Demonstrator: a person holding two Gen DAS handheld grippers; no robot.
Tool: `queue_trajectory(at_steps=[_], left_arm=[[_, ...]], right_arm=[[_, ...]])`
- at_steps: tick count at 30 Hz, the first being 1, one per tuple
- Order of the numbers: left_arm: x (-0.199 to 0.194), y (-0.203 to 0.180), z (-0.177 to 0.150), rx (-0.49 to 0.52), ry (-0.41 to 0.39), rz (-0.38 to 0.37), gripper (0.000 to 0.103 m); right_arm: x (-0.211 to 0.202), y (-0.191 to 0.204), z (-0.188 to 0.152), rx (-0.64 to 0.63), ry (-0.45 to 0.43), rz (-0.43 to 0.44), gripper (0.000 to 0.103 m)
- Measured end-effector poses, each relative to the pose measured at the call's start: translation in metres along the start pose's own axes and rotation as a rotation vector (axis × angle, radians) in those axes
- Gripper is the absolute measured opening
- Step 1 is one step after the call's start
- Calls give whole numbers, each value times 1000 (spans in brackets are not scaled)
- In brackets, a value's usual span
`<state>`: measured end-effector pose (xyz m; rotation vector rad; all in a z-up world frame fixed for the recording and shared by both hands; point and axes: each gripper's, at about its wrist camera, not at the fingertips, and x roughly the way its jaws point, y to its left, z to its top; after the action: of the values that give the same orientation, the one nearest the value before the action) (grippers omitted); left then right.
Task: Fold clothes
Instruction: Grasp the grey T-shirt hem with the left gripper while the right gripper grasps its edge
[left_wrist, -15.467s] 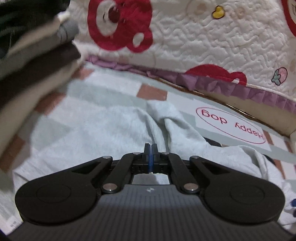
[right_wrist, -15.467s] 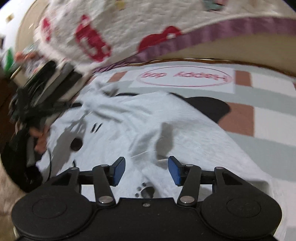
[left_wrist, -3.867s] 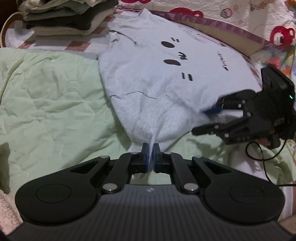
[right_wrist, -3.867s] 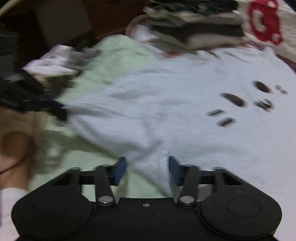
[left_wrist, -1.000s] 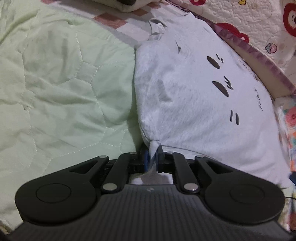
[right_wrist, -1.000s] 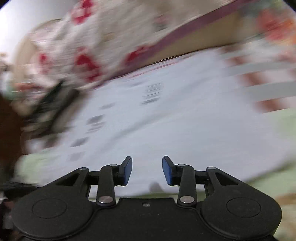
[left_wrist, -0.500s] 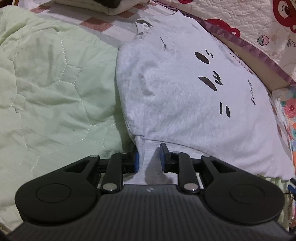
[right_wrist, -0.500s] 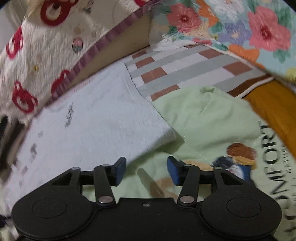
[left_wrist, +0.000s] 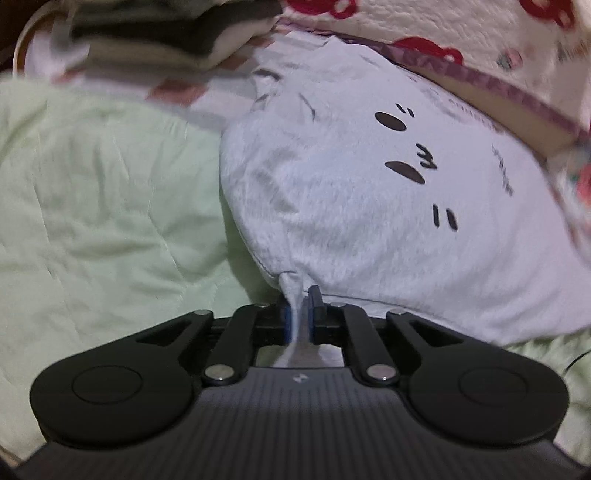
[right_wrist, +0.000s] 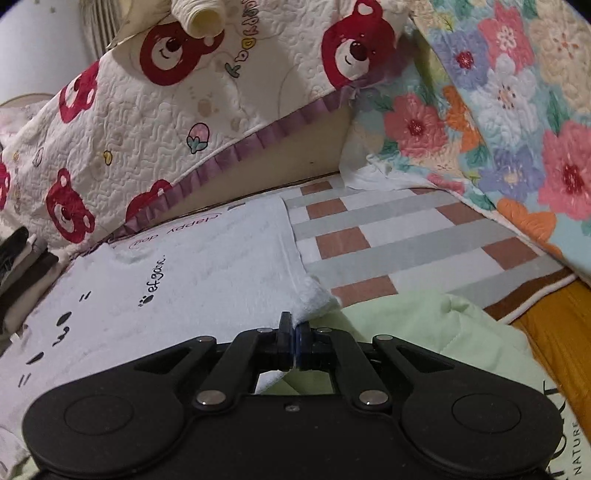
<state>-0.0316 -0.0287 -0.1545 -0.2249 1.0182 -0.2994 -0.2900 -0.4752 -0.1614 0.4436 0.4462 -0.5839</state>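
Note:
A white shirt (left_wrist: 351, 206) with a black cartoon face lies spread flat on the bed. In the left wrist view its near corner is drawn into a thin fold between the blue pads of my left gripper (left_wrist: 300, 310), whose jaws are closing on it. In the right wrist view the same shirt (right_wrist: 192, 266) shows its other near corner, by the small printed script. My right gripper (right_wrist: 294, 339) is shut on that hem edge, with the pads together on the cloth.
A pale green quilt (left_wrist: 103, 192) lies under and beside the shirt. Folded clothes are stacked (left_wrist: 166, 33) at the far left. A bear-print quilt (right_wrist: 221, 110) rises behind, a floral quilt (right_wrist: 498, 110) at the right, over a checked sheet (right_wrist: 388, 243).
The left jaws opened on the corner half a second ago and have narrowed on a fold again. The right gripper swung to the shirt's other corner and shut on its hem.

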Motion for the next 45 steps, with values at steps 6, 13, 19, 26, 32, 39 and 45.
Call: queue_trajectory(at_steps=[6,13,19,26,32,39,45], left_arm=[[7,15,0,-129,19,-82,19],[10,21,5,-190,-2,-94,19],[13,29,6,-242,-15,-105,25],[16,32,11,-301,-85,-81,52],[21,26,12,-280,-57,-71,24],[26,18,9,-256,-50,-52,50],[24,3,14,-149,-54,-10,8]], right_arm=[[2,-6,-5,11,18,-7,3],[2,-10,-7,-5,15,-10,3],[3,-17,-11,30,50,21,5],[9,-33,-25,170,85,111,25],[18,-42,-40,287,103,96,50],[26,-42,-36,276,69,177,15],[18,-27,-17,185,-4,207,5]])
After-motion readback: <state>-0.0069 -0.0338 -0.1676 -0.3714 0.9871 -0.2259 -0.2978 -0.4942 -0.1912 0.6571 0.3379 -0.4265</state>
